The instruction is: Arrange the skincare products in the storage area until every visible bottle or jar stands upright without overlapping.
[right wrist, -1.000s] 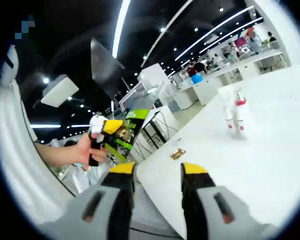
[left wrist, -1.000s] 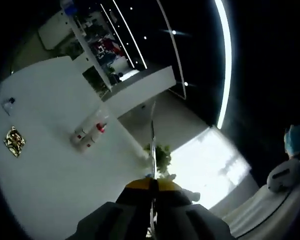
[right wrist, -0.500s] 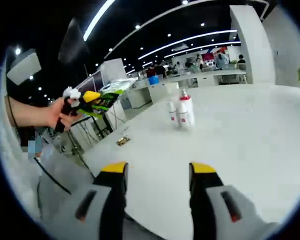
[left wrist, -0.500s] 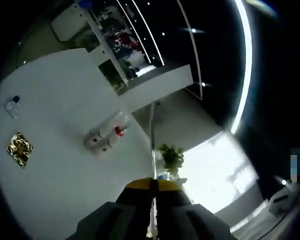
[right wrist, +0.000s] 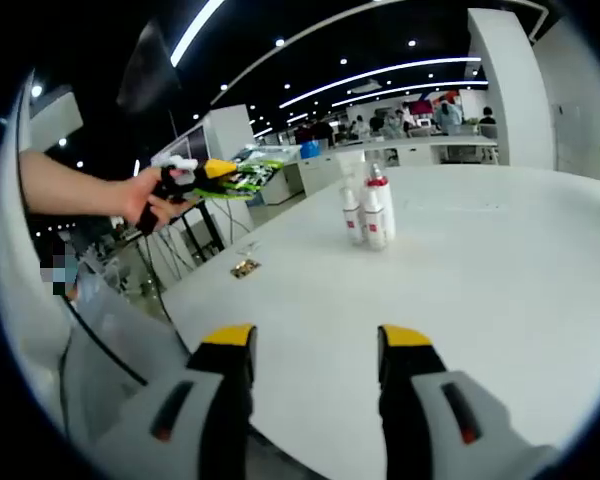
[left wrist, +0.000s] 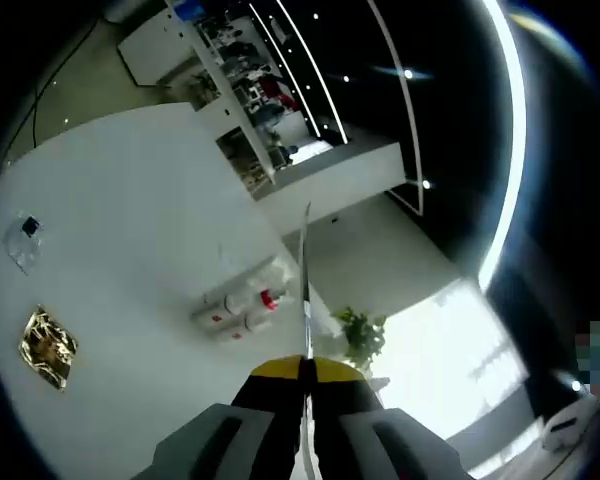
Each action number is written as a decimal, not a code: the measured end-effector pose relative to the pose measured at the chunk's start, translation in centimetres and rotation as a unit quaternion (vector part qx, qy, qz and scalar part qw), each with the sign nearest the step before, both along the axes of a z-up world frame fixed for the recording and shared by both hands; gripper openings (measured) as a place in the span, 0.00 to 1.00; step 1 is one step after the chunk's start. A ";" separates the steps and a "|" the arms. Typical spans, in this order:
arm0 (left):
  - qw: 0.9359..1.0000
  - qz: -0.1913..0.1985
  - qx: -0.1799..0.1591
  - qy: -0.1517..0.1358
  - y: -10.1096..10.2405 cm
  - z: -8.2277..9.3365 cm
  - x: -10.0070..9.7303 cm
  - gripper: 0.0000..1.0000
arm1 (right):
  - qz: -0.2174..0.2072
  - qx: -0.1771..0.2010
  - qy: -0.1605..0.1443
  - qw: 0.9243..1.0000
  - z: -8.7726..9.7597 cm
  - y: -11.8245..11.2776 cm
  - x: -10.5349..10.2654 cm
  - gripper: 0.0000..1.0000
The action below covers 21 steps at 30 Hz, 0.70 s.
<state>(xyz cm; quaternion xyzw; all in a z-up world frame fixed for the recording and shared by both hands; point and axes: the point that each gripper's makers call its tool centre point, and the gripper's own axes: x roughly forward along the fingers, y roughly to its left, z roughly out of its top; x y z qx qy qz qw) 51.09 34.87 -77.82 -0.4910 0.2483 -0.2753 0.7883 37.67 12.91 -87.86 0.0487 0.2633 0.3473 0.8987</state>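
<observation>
The right tool (right wrist: 315, 345) hangs with jaws apart over the white tabletop (right wrist: 500, 290); the left tool (left wrist: 302, 372) is pressed together. Far off stand slim white plastic bottles (right wrist: 369, 212), upright and touching, probably light and slick: grip mid-body.

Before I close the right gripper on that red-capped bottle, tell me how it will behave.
The red-capped bottle is tall and narrow on the white table, so a high push would probably tip it. It stands tight against a second white bottle, which a sideways nudge may knock over. Its smooth surface could be slippery. The right gripper is open and well short of it.
</observation>
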 end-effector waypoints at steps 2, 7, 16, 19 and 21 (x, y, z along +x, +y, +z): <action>1.000 0.005 0.001 0.003 0.3 -0.4 0.7 0.01 | 0.005 -0.004 0.012 1.000 -0.6 0.2 -0.1 0.53; 0.999 0.014 0.008 0.028 0.6 -1.9 2.6 0.01 | -0.001 -0.015 0.022 1.000 -1.2 -0.3 -0.1 0.53; 0.995 -0.009 0.057 0.084 0.9 -5.5 6.4 0.01 | -0.019 -0.038 0.031 0.999 -2.0 -1.2 0.0 0.51; 0.993 -0.015 0.070 0.093 1.2 -5.8 7.7 0.01 | -0.020 -0.043 0.031 0.998 -2.1 -1.3 0.0 0.51; 0.992 -0.024 0.083 0.094 1.3 -5.8 8.4 0.01 | -0.019 -0.045 0.030 0.998 -2.2 -1.3 0.1 0.51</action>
